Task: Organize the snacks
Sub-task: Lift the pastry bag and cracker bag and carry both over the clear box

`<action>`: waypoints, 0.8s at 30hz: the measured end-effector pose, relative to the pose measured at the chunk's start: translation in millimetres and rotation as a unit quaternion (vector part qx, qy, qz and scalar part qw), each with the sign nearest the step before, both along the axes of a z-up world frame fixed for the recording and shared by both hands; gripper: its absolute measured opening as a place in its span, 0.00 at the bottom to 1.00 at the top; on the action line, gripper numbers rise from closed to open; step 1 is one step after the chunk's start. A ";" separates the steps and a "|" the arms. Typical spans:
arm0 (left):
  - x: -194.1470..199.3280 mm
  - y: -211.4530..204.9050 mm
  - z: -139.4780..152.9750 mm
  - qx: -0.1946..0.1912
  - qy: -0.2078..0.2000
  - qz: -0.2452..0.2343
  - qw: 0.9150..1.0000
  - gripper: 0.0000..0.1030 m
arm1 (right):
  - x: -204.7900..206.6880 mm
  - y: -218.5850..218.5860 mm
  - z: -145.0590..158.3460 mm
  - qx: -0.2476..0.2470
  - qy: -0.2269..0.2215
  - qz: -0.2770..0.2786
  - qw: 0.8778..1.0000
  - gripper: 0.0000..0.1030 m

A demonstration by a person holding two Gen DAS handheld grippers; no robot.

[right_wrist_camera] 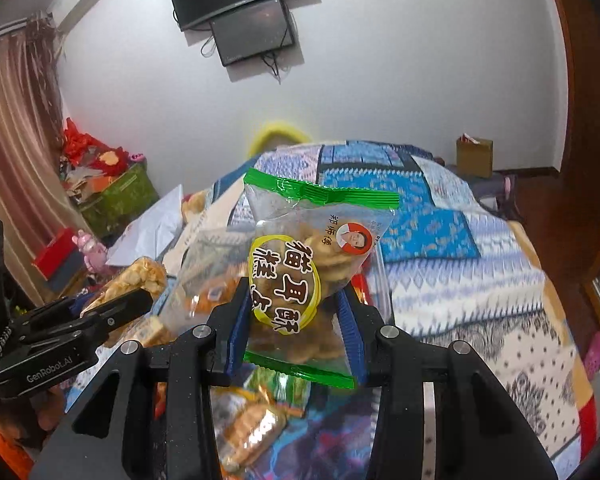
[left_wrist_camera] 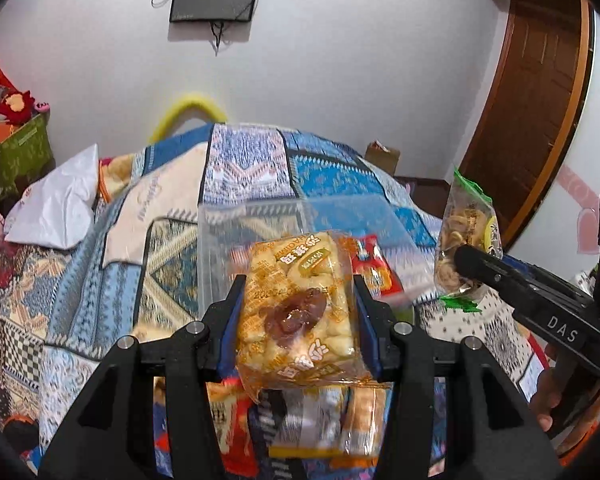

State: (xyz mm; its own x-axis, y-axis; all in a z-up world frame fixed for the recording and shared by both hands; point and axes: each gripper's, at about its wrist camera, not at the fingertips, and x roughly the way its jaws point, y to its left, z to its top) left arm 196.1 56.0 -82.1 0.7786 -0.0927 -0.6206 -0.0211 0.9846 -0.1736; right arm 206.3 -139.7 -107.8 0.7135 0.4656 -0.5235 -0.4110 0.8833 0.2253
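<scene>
My left tool [left_wrist_camera: 298, 322] pinches the orange puffed-snack packet [left_wrist_camera: 296, 312] mid-body, my right tool [right_wrist_camera: 294, 326] pinches the green-edged crisp packet [right_wrist_camera: 312, 268], both aloft over the bed [right_wrist_camera: 440, 248] at twelve o'clock; light, crinkly, crushable.

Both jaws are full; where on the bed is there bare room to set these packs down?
Bare patchwork quilt lies right of the clear plastic container, toward the bed's far right edge. Crowded: loose wrapped snacks directly below both grippers, and the white plastic bag with clutter on the left.

Orange snack pack [left_wrist_camera: 296, 312] (clamped) in left hand-held gripper [left_wrist_camera: 298, 300]
</scene>
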 end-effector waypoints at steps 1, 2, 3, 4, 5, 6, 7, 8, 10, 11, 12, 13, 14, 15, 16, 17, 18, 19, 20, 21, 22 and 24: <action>4.2 1.0 1.4 0.002 -0.002 0.003 1.000 0.47 | 5.5 1.9 1.1 0.000 -0.002 0.000 1.000 0.37; 8.8 2.0 2.2 0.004 -0.003 0.005 1.000 0.47 | 8.5 3.1 1.7 0.001 -0.003 0.001 1.000 0.37; 13.9 3.2 2.9 0.004 -0.003 0.007 1.000 0.47 | 10.6 3.9 2.1 0.001 -0.003 0.002 1.000 0.37; 17.9 4.0 2.5 0.004 -0.002 0.009 1.000 0.47 | 15.2 5.7 2.2 0.000 -0.003 0.004 1.000 0.37; 23.6 5.0 1.8 0.004 -0.001 0.011 1.000 0.47 | 18.3 7.0 2.3 -0.001 -0.003 0.004 1.000 0.37; 26.8 5.8 0.9 0.005 -0.001 0.013 1.000 0.47 | 21.1 9.1 2.1 -0.004 -0.004 0.005 1.000 0.37; 31.9 6.2 -0.5 0.005 0.000 0.014 1.000 0.47 | 26.3 11.8 1.6 -0.007 -0.005 0.006 1.000 0.37; 35.3 6.6 -2.2 0.005 0.001 0.015 1.000 0.47 | 30.7 13.5 1.0 -0.009 -0.004 0.007 1.000 0.37; 45.7 6.1 -6.5 0.003 0.005 0.017 1.000 0.47 | 39.9 16.8 -2.3 -0.016 0.001 0.011 1.000 0.37; 51.8 5.5 -9.9 0.001 0.010 0.017 1.000 0.47 | 43.9 18.2 -4.5 -0.020 0.004 0.012 1.000 0.37; 54.9 4.4 -12.7 -0.001 0.012 0.017 1.000 0.47 | 46.9 19.2 -6.8 -0.023 0.007 0.014 1.000 0.37; 59.8 3.8 -16.5 -0.004 0.017 0.016 1.000 0.47 | 50.9 21.6 -10.4 -0.028 0.012 0.016 0.999 0.37; 63.8 2.6 -20.4 -0.007 0.022 0.015 1.000 0.47 | 54.6 23.8 -14.5 -0.034 0.018 0.019 0.999 0.37; 69.7 1.4 -25.8 -0.010 0.029 0.013 0.999 0.47 | 56.9 25.0 -17.3 -0.037 0.022 0.020 0.999 0.37; 73.9 0.7 -29.3 -0.013 0.034 0.009 0.999 0.47 | 59.6 26.6 -21.9 -0.041 0.027 0.021 0.999 0.37; 77.9 -0.4 -32.6 -0.016 0.038 0.006 0.999 0.47 | 62.2 28.4 -26.7 -0.046 0.033 0.022 0.998 0.37; 83.9 -1.3 -37.1 -0.018 0.045 0.004 0.999 0.47 | 64.7 29.6 -29.7 -0.049 0.038 0.025 0.998 0.37; 88.5 -2.0 -41.0 -0.019 0.052 0.004 0.998 0.47 | 66.7 31.4 -34.2 -0.053 0.045 0.028 0.997 0.37; 92.5 -2.7 -44.0 -0.021 0.056 0.002 0.998 0.47 | 68.0 33.4 -38.9 -0.059 0.051 0.031 0.997 0.37; 96.8 -3.5 -47.6 -0.023 0.061 0.002 0.998 0.47 | 69.2 34.3 -40.9 -0.062 0.053 0.032 0.996 0.37; 100.4 -4.5 -50.9 -0.026 0.066 0.001 0.998 0.47 | 70.5 35.2 -44.6 -0.067 0.057 0.033 0.996 0.37; 105.2 -7.7 -54.6 -0.022 0.070 0.000 0.997 0.47 | 73.0 34.4 -49.8 -0.074 0.066 0.036 0.994 0.37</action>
